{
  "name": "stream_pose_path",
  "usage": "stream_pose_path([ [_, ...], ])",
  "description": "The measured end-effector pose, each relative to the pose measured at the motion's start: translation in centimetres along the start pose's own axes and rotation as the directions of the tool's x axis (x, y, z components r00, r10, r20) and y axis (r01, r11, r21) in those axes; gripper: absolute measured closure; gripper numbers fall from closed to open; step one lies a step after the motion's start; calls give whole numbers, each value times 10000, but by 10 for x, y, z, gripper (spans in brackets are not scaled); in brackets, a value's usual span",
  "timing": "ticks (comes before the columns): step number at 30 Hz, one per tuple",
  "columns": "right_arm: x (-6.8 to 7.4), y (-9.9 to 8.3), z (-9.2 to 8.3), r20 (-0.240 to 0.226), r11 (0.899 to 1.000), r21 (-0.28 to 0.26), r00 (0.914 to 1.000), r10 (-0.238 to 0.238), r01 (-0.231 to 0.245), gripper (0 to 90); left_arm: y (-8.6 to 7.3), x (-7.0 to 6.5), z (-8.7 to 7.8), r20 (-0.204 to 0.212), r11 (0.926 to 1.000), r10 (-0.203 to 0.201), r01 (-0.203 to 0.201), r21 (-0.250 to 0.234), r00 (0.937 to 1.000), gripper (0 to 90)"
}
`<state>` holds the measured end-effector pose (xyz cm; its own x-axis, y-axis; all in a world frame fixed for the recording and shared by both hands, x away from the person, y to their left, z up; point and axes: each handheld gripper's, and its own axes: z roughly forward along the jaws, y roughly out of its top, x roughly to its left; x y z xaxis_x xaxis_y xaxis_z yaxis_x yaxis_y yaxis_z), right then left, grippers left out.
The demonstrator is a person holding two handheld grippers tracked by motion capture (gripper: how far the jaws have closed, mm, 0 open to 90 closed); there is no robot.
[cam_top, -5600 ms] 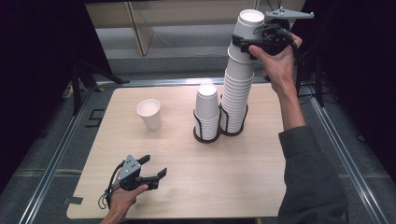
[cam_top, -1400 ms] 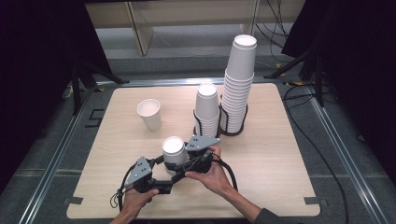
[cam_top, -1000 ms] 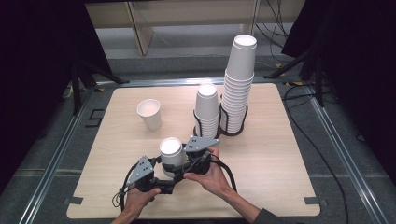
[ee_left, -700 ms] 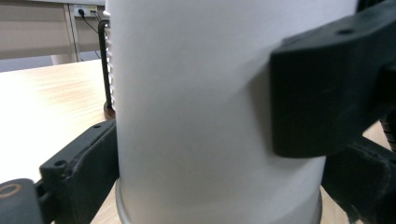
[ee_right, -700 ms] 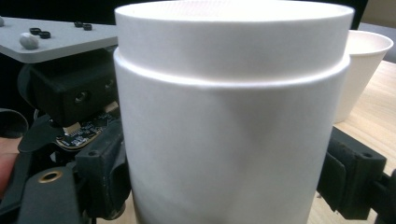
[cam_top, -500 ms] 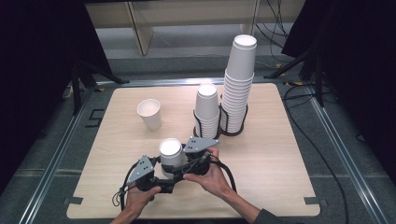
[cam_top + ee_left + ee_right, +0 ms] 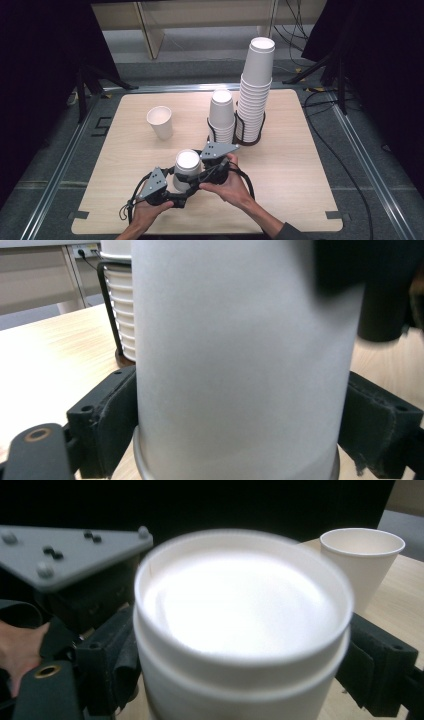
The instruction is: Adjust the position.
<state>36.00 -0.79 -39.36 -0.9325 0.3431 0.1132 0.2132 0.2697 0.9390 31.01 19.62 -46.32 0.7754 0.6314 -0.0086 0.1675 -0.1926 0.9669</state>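
Your left gripper [image 7: 176, 192] has just been closing, and its black padded jaws now sit against both sides of the white paper cups [image 7: 187, 169] that stand nested upside down near the front edge of the table, low on the wall by the rim. In the left gripper view the pads [image 7: 112, 422] touch the paper on each side. Your right gripper [image 7: 207, 172] grips the same nested cups higher up, its jaws pressed on the top cup just under its base. With both grips set, you look ready to pull the top cup off the one beneath.

The light wooden table [image 7: 300, 170] also carries a single upright white paper cup [image 7: 160, 121] toward the far left, and two stacks of cups, a short stack [image 7: 221, 116] and a tall stack [image 7: 256, 87], in a black wire holder [image 7: 248, 141]. Around it are grey floor, cables and dark curtains.
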Motion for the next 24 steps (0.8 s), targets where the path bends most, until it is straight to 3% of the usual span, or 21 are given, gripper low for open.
stream_pose_path([
  [1, 0, 2, -2, -241, 9998, -45, 9996, 176, -177, 160, 0, 0, -1, -42, 9997, 122, -121, 231, 9999, 123],
  [3, -2, 8, -9, -179, 10000, 89, 9998, -19, 20, 162, -1, 0, 1, -37, 9996, 208, -208, 205, 9998, 124],
  [5, -3, 11, -15, -173, 9997, 222, 9998, -46, 50, 165, -1, 1, -2, -157, 9980, 370, -361, 524, 9992, 126],
  [8, -4, 13, -20, -215, 9988, 428, 9995, 231, -222, 165, 0, 1, -1, -155, 9975, 460, -451, 549, 9988, 127],
  [24, -6, 9, -11, -530, 9954, 904, 9979, 364, -315, 176, 2, -2, -1, -197, 9897, 1172, -1152, 849, 9929, 129],
])
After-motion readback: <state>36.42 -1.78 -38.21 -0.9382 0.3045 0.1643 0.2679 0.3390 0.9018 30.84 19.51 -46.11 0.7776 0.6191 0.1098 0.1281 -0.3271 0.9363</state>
